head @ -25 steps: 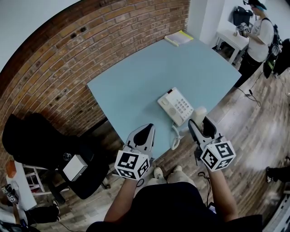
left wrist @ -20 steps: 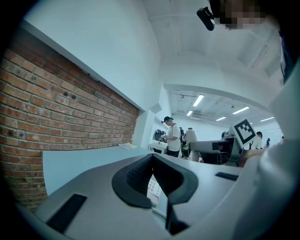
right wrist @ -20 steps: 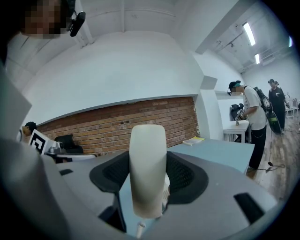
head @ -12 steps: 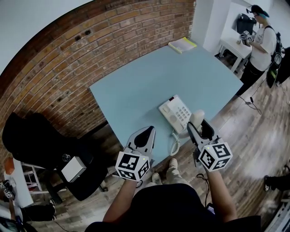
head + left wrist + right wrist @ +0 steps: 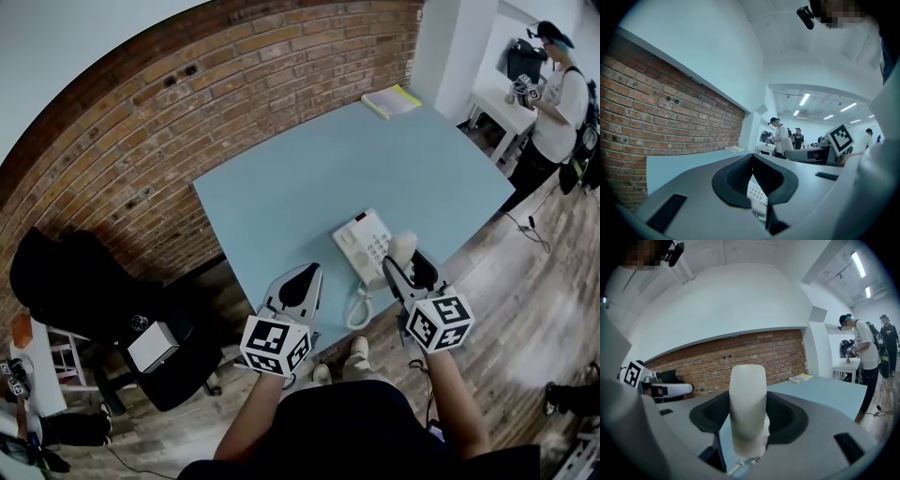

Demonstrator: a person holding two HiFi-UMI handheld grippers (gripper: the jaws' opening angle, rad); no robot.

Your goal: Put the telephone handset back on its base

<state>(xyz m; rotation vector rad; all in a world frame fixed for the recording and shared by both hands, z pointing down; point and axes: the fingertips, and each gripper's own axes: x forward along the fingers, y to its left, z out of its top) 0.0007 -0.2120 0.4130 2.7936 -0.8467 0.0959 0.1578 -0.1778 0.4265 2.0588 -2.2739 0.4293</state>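
Observation:
The white telephone base [image 5: 360, 240] sits near the front edge of the pale blue table [image 5: 309, 169]. Its coiled cord [image 5: 359, 306] hangs over that edge. My right gripper [image 5: 406, 265] is shut on the white handset [image 5: 403, 249], held upright just right of the base. In the right gripper view the handset [image 5: 748, 408] stands between the dark pads. My left gripper [image 5: 300, 279] hovers at the table's front edge, left of the base. Its jaws are shut with nothing in them. In the left gripper view the base's keypad [image 5: 756, 191] shows under the closed tips.
A yellow-and-white book [image 5: 394, 100] lies at the table's far corner by the brick wall [image 5: 187, 103]. A black chair [image 5: 84, 281] and a small white box [image 5: 155, 345] stand to the left. A person [image 5: 561, 103] stands by a white side table [image 5: 502, 122] at right.
The right gripper with the handset has drawn slightly closer to the base. The head camera has shifted a little. The left gripper keeps its place.

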